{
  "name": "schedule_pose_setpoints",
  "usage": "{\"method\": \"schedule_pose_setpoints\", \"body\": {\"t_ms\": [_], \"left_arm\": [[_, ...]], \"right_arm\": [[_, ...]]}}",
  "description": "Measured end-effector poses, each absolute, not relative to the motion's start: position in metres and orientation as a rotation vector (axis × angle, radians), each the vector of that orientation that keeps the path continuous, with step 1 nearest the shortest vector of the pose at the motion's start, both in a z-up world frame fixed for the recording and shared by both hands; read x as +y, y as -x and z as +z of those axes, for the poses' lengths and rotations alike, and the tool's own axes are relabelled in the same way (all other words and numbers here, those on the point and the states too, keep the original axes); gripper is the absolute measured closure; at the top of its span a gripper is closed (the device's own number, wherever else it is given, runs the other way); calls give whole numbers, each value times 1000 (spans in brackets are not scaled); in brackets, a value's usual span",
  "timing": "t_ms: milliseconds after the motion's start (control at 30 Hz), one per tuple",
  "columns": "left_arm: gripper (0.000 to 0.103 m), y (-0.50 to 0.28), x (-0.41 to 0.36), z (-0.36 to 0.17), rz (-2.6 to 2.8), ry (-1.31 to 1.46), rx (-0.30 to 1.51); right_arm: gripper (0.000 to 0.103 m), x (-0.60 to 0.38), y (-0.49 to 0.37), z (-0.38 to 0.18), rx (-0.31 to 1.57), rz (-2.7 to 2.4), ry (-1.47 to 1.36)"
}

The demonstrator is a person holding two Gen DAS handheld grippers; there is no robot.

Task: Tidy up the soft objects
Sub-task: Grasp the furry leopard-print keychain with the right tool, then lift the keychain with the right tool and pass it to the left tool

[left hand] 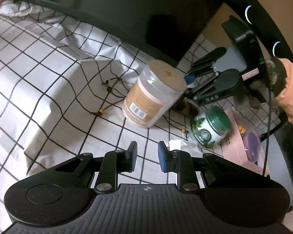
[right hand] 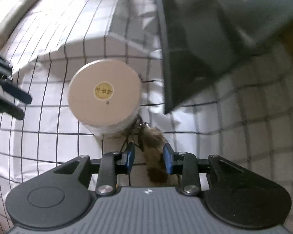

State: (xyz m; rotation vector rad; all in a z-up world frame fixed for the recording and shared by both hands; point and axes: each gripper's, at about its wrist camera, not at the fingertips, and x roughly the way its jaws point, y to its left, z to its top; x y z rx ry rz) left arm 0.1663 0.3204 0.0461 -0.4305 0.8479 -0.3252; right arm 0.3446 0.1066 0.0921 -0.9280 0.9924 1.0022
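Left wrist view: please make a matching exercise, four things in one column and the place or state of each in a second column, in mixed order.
Things:
1. tan-lidded jar
2. green-lidded jar
3. pink box
4. left gripper

Places or states:
A. lies partly under the green jar, at the right
B. open, nothing between the fingers
C. stands beside the right gripper fingers
D. tilted, leafy label, near a white paper scrap

Pairs: 1-C, 2-D, 3-A, 4-B

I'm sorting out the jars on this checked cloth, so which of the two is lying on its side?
The green-lidded jar lies tipped over beside the pink box. The taller beige-labelled jar, with its pale flat lid, stands upright next to the right gripper.
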Motion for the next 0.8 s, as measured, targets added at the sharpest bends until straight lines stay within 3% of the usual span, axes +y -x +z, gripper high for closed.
{"method": "schedule_pose_setpoints", "body": {"t_ms": [100, 333, 367, 433, 800], "left_arm": [[78, -173, 328, 34, -314, 448, 855], [78, -183, 340, 13, -271, 476, 885], [78, -185, 340, 13, -267, 473, 891], [78, -187, 337, 15, -265, 466, 899], [78, -199, 302, 30, -324, 423, 910]], "right_arm": [[72, 119, -350, 77, 999, 1084, 991], [54, 120, -362, 44, 1006, 1082, 1069], [55, 120, -363, 42, 1010, 1080, 1060], [83, 117, -364, 40, 1049, 1078, 1017], [89, 43, -381, 59, 1048, 865, 596]]}}
